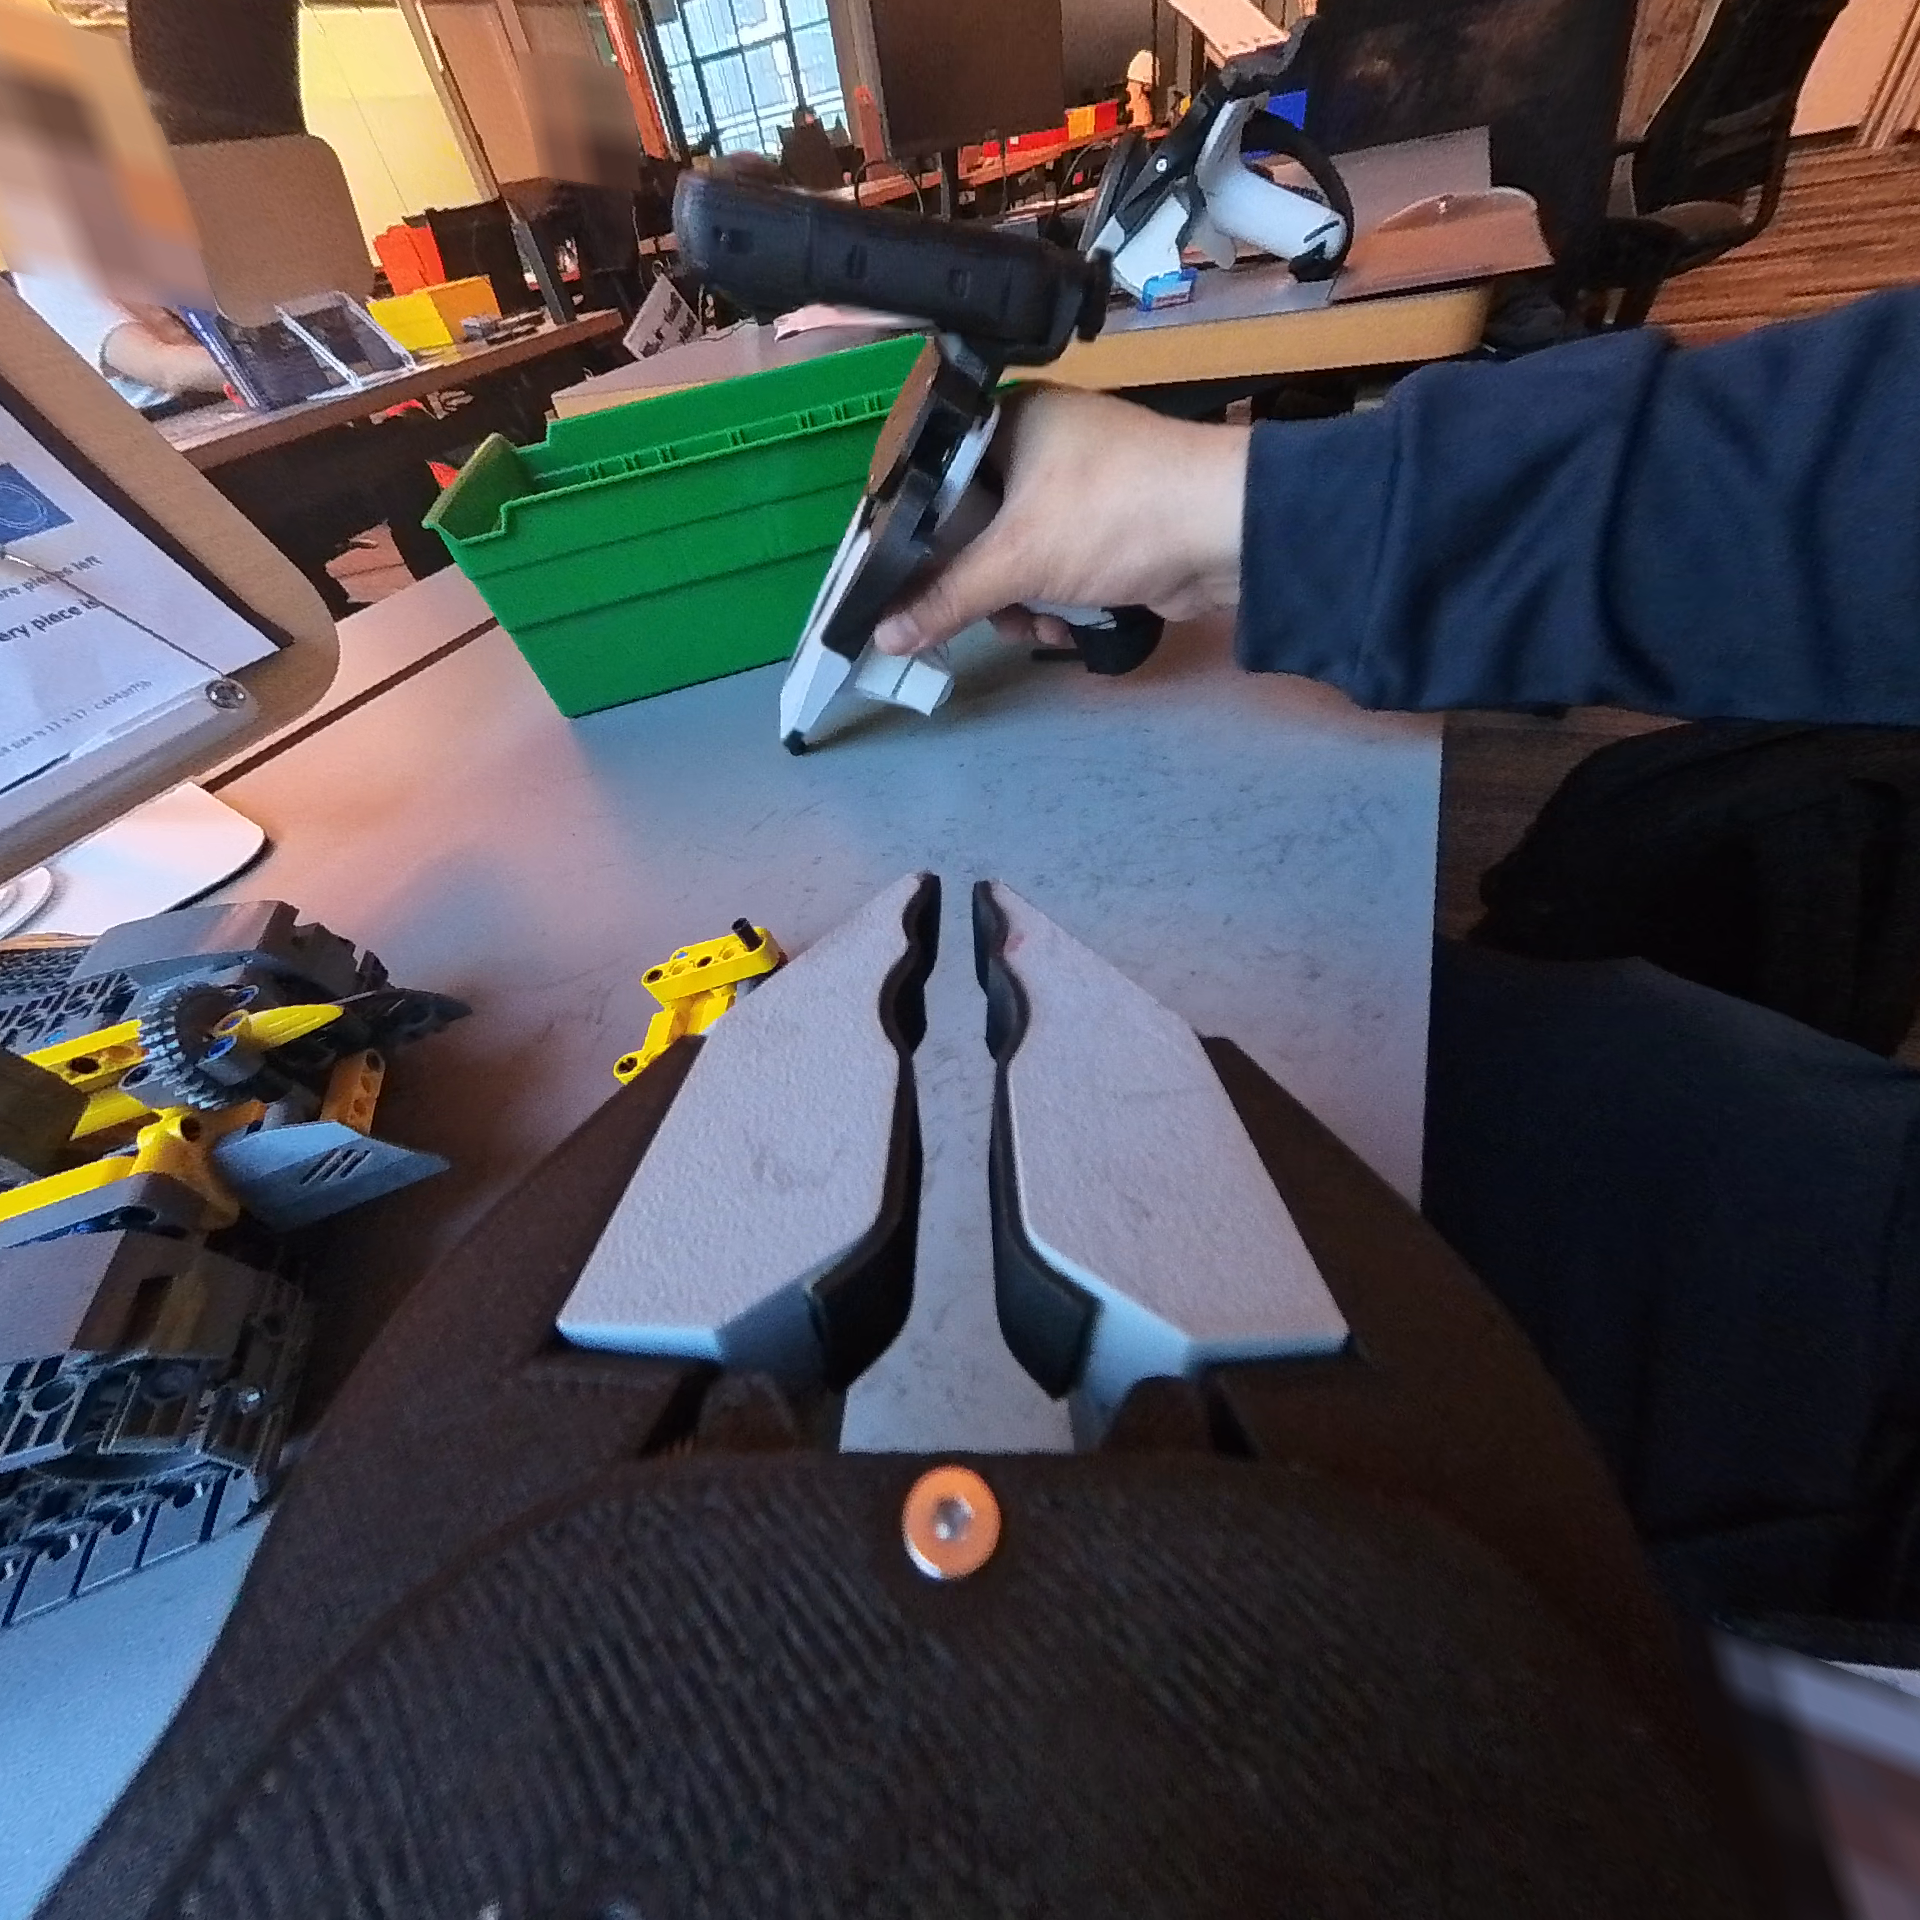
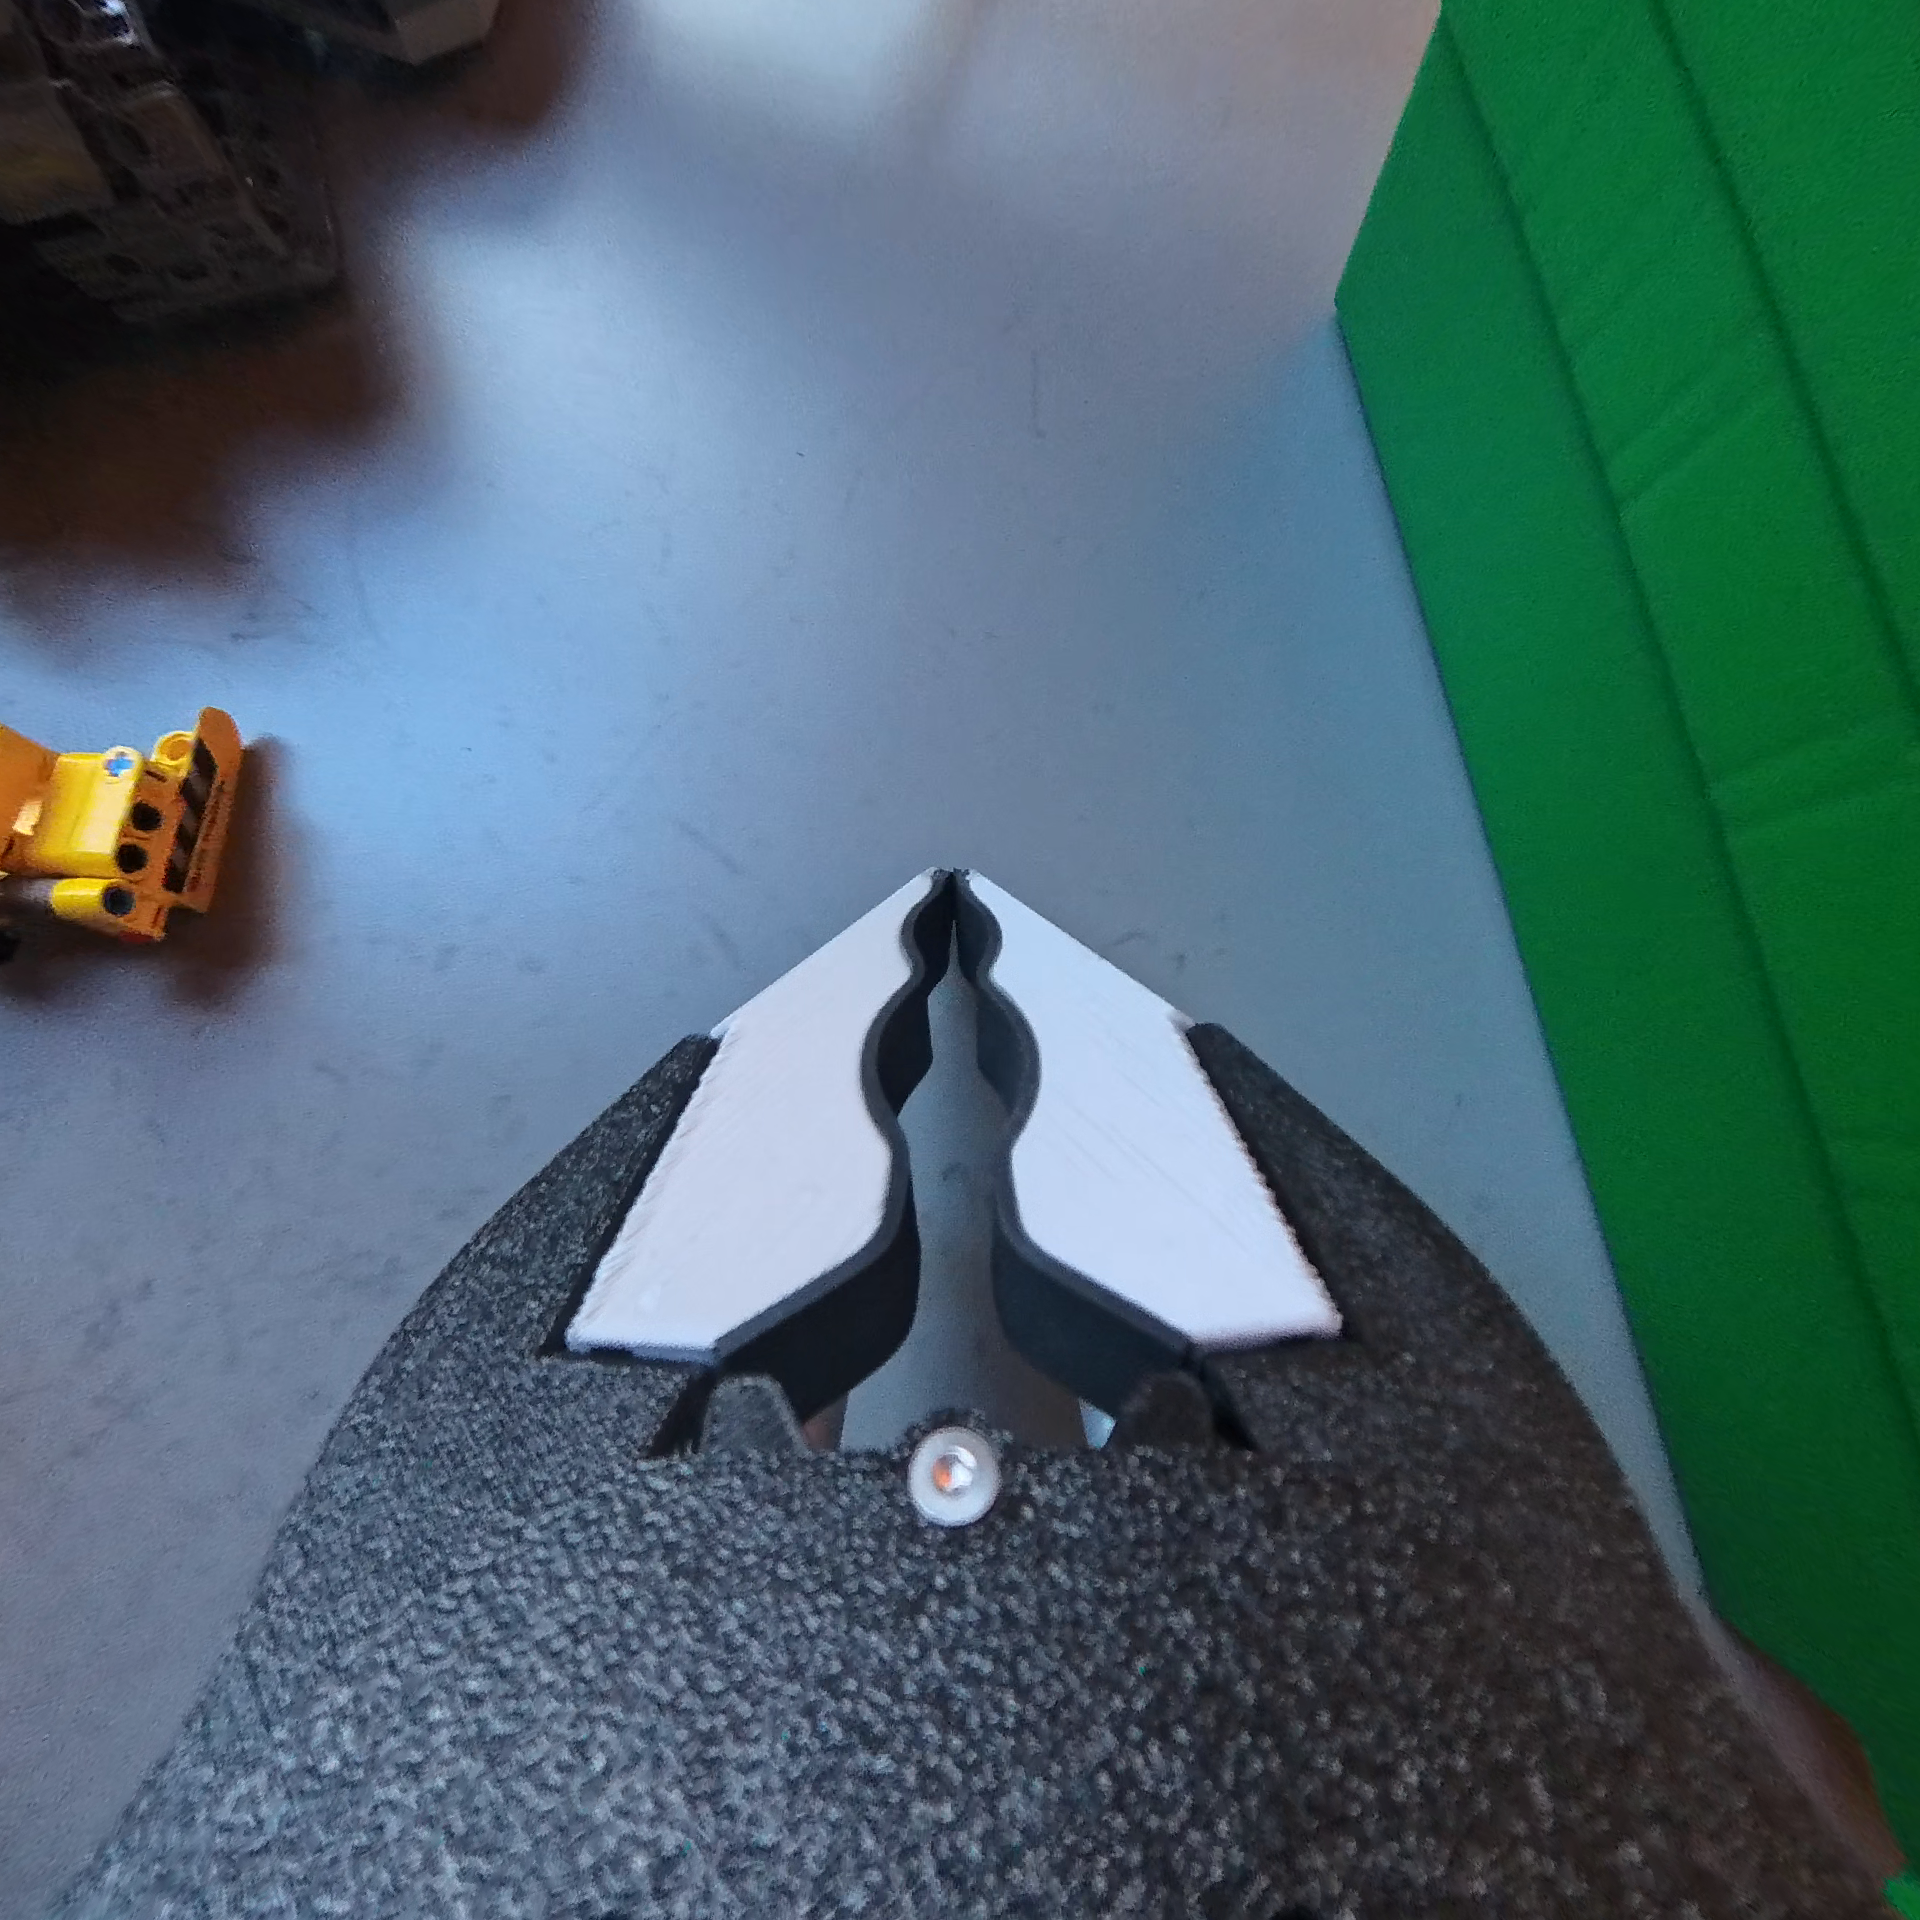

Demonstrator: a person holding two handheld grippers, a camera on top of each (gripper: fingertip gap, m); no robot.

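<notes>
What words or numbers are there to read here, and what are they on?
White sheet in a stand, left of the table: printed lines and a blue logo; I do not copy writing.
Leaflets on the far desk: too small to read.
Green bin and yellow brick piece: no writing shows.

Bare grey surface (image 1: 1039, 821) is left open ahead of the left hand-held gripper (image 1: 956, 894), out to the green bin (image 1: 665, 561). The left side is blocked by a yellow brick piece (image 1: 696, 997), a grey-and-yellow brick model (image 1: 177, 1122) and a monitor foot (image 1: 156, 852). The right hand-held gripper (image 2: 954, 875) is flanked closely by the bin wall (image 2: 1683, 727).
</notes>
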